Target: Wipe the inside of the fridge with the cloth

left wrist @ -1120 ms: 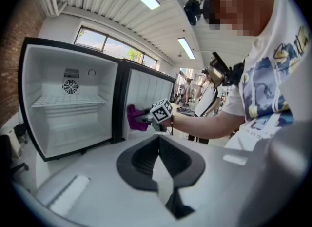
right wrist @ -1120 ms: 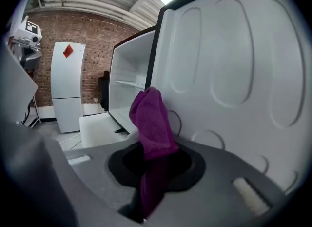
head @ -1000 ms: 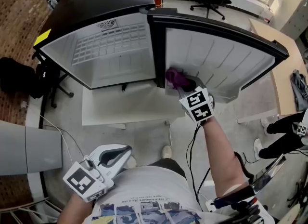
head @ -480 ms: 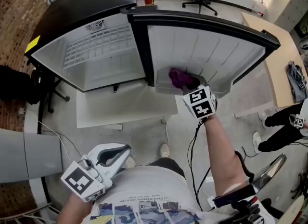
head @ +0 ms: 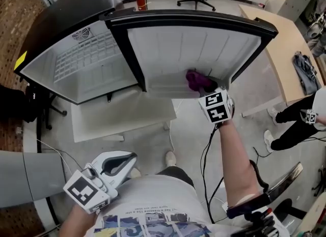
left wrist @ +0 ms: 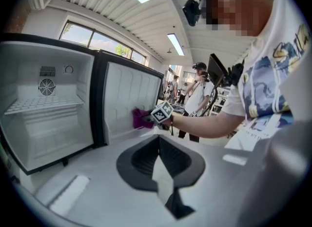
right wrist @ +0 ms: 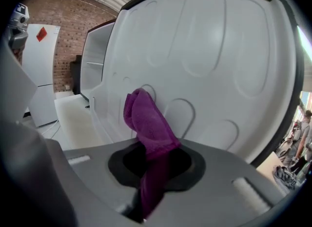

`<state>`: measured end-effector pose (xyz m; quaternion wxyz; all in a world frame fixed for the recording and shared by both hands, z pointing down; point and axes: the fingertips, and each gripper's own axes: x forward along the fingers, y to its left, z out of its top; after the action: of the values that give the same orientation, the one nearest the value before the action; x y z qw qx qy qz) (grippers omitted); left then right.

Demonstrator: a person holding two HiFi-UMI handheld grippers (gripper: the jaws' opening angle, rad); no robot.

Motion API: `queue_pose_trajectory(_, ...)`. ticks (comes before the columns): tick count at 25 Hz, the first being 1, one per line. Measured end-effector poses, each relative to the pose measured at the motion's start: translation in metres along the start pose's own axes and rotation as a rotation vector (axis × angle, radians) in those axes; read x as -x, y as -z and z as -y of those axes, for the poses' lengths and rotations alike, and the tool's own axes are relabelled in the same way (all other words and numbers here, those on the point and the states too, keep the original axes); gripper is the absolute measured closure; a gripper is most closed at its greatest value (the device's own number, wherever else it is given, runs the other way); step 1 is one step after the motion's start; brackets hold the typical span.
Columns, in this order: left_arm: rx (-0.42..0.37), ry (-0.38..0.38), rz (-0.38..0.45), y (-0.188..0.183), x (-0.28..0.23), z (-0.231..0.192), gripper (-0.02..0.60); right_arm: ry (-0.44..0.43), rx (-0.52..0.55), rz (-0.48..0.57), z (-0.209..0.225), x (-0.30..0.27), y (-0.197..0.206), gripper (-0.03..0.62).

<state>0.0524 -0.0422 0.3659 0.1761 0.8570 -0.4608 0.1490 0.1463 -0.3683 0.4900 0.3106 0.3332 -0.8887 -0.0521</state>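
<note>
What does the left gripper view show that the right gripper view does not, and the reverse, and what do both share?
Only the left gripper view: the fridge's open compartment with its wire shelf and fan grille, and the right gripper from outside, with its marker cube. Only the right gripper view: that gripper's jaws shut on the purple cloth, and a brick wall. Both: that cloth at the white inner side of the fridge door.

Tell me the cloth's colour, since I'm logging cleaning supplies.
Deep purple. The cloth shows best in the right gripper view.
</note>
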Motion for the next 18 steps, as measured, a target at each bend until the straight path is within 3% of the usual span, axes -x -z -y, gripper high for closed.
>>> queue_pose_trajectory(9,-0.025,0.063,-0.002,-0.007,-0.021,0.010,0.575,0.107,0.039,-0.053,0.034,0.025,0.019,0.542)
queue_pose_trajectory(18,-0.039,0.097,0.002,-0.011,-0.024,0.011,0.575,0.184,0.035,-0.030,0.055,0.055,0.015,0.542)
